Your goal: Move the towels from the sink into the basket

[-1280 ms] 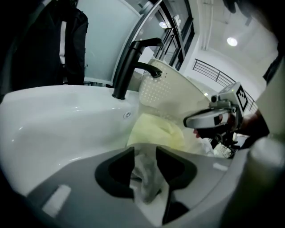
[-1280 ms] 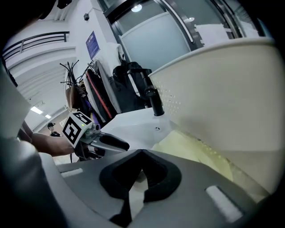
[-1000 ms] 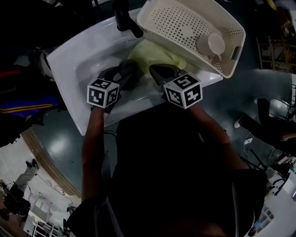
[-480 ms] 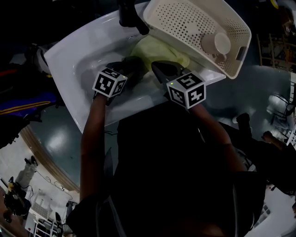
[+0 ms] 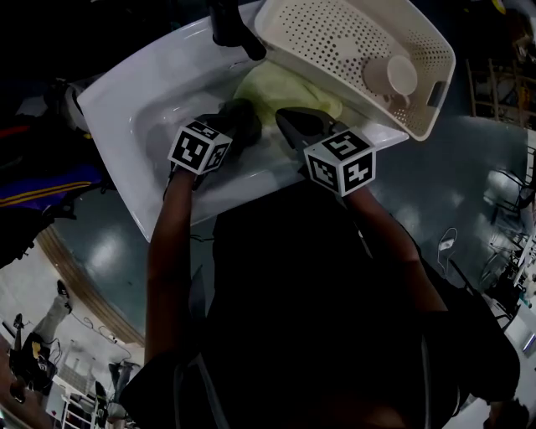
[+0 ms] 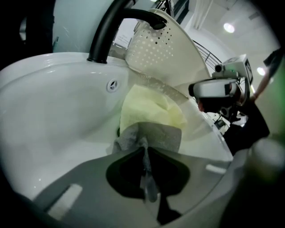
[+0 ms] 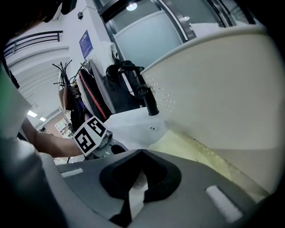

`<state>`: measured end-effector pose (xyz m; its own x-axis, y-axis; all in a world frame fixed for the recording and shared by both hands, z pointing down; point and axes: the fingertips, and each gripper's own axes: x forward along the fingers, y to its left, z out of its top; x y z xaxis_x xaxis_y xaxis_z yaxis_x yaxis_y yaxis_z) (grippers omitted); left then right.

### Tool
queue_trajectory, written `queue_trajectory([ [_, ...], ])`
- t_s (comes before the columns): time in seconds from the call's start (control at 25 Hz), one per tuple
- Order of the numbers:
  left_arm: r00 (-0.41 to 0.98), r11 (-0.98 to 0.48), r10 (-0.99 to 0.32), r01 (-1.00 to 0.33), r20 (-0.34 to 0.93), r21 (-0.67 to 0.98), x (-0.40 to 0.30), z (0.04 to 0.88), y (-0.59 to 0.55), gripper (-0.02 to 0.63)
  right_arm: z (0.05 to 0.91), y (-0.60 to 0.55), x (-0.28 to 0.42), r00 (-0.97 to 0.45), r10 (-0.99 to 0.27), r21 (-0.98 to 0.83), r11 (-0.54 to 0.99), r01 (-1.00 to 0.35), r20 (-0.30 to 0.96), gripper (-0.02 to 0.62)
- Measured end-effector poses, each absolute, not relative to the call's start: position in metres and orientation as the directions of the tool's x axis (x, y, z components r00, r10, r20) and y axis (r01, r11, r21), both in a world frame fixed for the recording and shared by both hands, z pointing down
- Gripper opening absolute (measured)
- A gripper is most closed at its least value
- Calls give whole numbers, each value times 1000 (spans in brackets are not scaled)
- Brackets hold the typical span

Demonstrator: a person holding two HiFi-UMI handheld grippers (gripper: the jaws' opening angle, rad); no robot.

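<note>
White sink (image 5: 134, 92), seen from above. Left gripper (image 5: 244, 116) reaches over the near edge into the basin; its jaws have just closed and pinch a raised fold of the grey towel (image 6: 156, 133), which lies on the basin floor. Black faucet (image 5: 230, 25) stands at the far edge. Yellow towel (image 5: 285, 88) lies crumpled in the basin's far right part, just behind the grey one and touching it. Right gripper (image 5: 285, 121) hangs over the near right edge, its jaws together; whether anything lies between them cannot be told. Perforated basket (image 5: 335, 38) rests tilted on the far right corner and holds a cup (image 5: 392, 77).
</note>
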<state>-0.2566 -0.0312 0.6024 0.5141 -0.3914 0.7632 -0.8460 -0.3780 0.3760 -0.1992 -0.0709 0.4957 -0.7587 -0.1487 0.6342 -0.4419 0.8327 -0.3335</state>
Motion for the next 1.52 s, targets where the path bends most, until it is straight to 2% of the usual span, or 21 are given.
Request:
queue_trajectory([
  [0.2,517,-344,-447,-853,730,393,-257,583,-33,18,491,-68,-197,-768,-132,-335,845,-418,627,-2],
  [0.8,413,-325,-582,-908,700,265,-247,520,-20,17,472,-54,-186,-815,-73,-333,889,-315,575,-2],
  [1.16,360,-270,-686,-933,633,238,-240,470,-11,17,452,-47,-178,-841,-51,-322,910,-262,538,-2],
  [1.52,325,-285,-749,-945,577,161,-219,409,-16,17,410,-42,-170,-874,-29,-307,930,-201,485,-2],
])
